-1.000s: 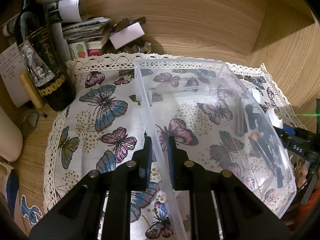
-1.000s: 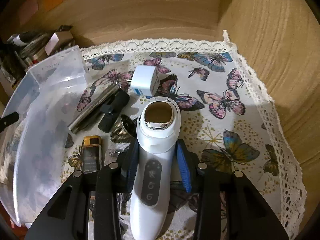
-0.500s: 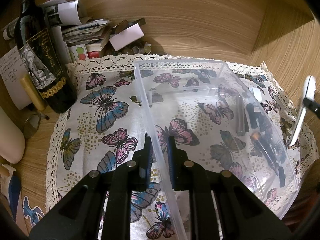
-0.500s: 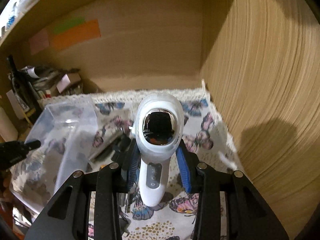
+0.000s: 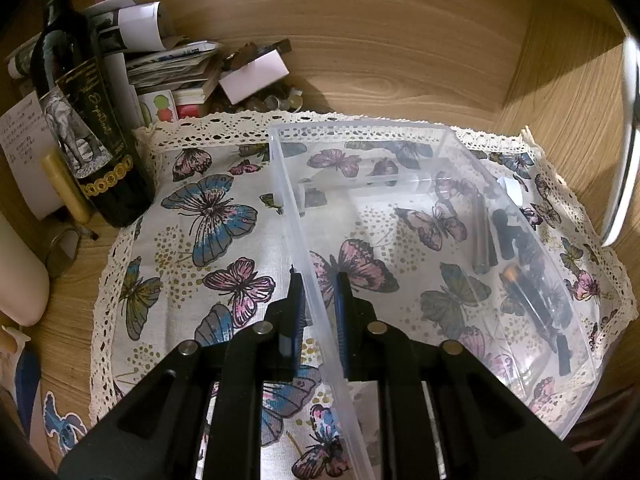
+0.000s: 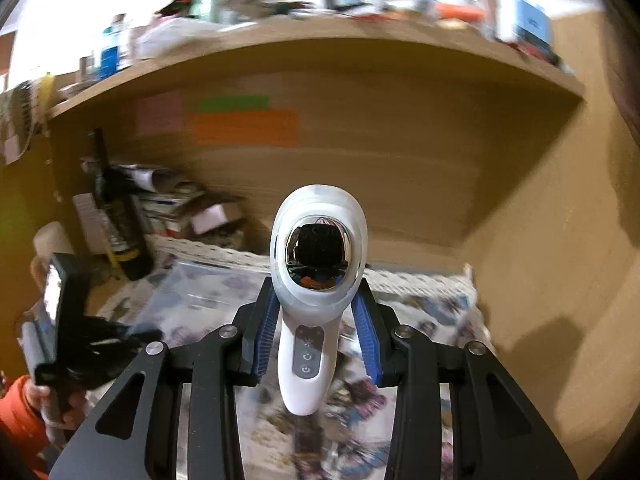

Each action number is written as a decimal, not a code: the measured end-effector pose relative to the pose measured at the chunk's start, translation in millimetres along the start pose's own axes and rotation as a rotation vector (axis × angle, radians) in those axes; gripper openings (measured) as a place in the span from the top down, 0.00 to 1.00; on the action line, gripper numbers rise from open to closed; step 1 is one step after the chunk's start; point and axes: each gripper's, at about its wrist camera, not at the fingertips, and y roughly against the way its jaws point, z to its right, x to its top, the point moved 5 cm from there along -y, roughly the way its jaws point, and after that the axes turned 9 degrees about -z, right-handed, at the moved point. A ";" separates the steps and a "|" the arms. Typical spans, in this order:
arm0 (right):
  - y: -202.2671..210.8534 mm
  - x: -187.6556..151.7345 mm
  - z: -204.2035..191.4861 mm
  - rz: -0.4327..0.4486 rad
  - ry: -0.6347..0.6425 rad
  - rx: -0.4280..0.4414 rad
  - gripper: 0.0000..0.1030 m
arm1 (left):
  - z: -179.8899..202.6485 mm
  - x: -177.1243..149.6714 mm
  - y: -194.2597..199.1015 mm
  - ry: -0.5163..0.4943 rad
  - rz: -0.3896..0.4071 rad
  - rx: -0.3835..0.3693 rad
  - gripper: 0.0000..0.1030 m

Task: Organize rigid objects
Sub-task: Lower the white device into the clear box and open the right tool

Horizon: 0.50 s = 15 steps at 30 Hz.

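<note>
My left gripper (image 5: 318, 296) is shut on the near left wall of a clear plastic box (image 5: 404, 152) that rests on the butterfly cloth (image 5: 208, 216). Through its right wall I see a metal tube (image 5: 480, 236) and dark small objects (image 5: 532, 280) on the cloth. My right gripper (image 6: 318, 320) is shut on a white handheld device (image 6: 316, 280) with a mirrored head and holds it high above the cloth. The device's edge shows at the right of the left wrist view (image 5: 624, 140). The box also shows in the right wrist view (image 6: 200, 292), low and blurred.
A dark wine bottle (image 5: 80, 120) stands at the cloth's back left by a pile of papers and cards (image 5: 176, 68). Wooden walls close the back and right (image 5: 560, 80). A shelf with clutter (image 6: 320, 0) runs overhead. The left hand-held gripper body (image 6: 68, 320) is at left.
My right gripper has lifted the white device off the cloth and raised it high. The left gripper keeps hold of the box wall and has barely moved.
</note>
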 end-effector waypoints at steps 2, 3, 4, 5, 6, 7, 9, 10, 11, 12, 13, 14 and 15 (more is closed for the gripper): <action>-8.3 3.9 -12.1 -0.008 0.032 0.024 0.67 | -0.1 -0.2 -0.1 -0.001 0.002 0.000 0.86; -13.0 4.8 -16.9 -0.014 0.044 0.036 0.67 | -0.1 -0.5 0.0 -0.002 0.003 -0.001 0.86; -18.7 6.2 -23.1 -0.021 0.055 0.050 0.67 | 0.0 -1.0 0.2 -0.003 0.004 -0.001 0.86; -23.6 7.2 -28.1 -0.030 0.066 0.065 0.67 | -0.2 -1.4 0.4 -0.004 0.005 -0.002 0.86; -28.5 8.0 -33.6 -0.040 0.078 0.080 0.67 | -0.3 -1.7 0.5 -0.004 0.006 -0.002 0.86; -34.3 8.4 -38.6 -0.050 0.088 0.094 0.67 | -0.5 -2.0 0.6 -0.003 0.007 -0.003 0.86; -41.6 8.3 -46.2 -0.072 0.112 0.120 0.67 | 0.1 -2.7 1.2 -0.005 0.013 -0.001 0.86; -46.9 7.8 -50.4 -0.086 0.125 0.132 0.67 | 0.5 -2.9 1.4 -0.005 0.016 0.001 0.86; -50.2 6.9 -56.4 -0.100 0.137 0.141 0.67 | 0.8 -3.2 1.8 -0.006 0.019 0.002 0.86; -54.0 6.4 -62.7 -0.110 0.145 0.150 0.67 | 0.8 -3.3 2.0 -0.007 0.020 0.001 0.86; -58.4 5.2 -69.6 -0.126 0.159 0.156 0.67 | 1.0 -3.4 2.1 -0.008 0.020 0.000 0.86; -63.7 3.9 -76.7 -0.144 0.171 0.161 0.67 | 1.0 -3.4 2.2 -0.008 0.020 -0.002 0.86; -67.5 3.1 -81.8 -0.159 0.181 0.164 0.67 | 1.0 -3.4 2.3 -0.009 0.020 -0.003 0.86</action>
